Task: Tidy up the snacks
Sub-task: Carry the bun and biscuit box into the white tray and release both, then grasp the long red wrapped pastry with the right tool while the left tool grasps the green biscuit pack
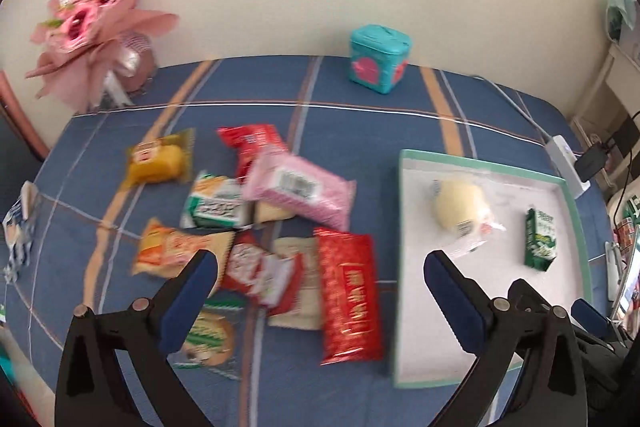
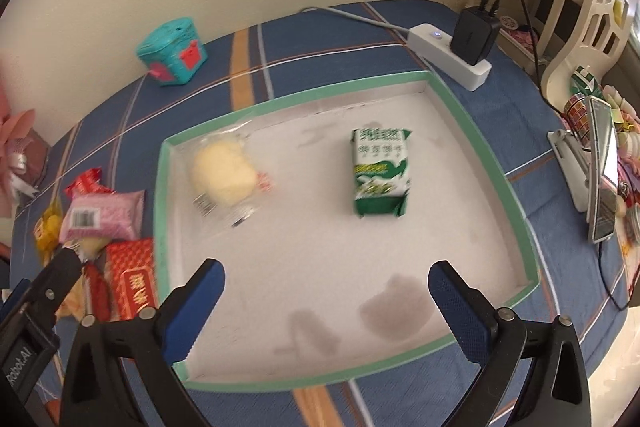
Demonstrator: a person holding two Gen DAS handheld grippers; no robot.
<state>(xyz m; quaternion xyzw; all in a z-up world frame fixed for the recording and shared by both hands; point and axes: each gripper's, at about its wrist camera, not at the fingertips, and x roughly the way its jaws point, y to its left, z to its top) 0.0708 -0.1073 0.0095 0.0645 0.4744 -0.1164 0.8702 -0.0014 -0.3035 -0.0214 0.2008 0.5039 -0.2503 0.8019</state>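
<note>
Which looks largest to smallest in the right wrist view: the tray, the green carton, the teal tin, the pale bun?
1. Tray, by far.
2. Green carton and pale bun: alike, unranked.
3. Teal tin, though it sits farther away, so unsure.

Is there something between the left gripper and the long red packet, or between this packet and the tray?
Nothing visible does. The left gripper is open and empty above the long red packet, which lies uncovered on the cloth. The tray is right beside it; only its low green rim must be cleared.
</note>
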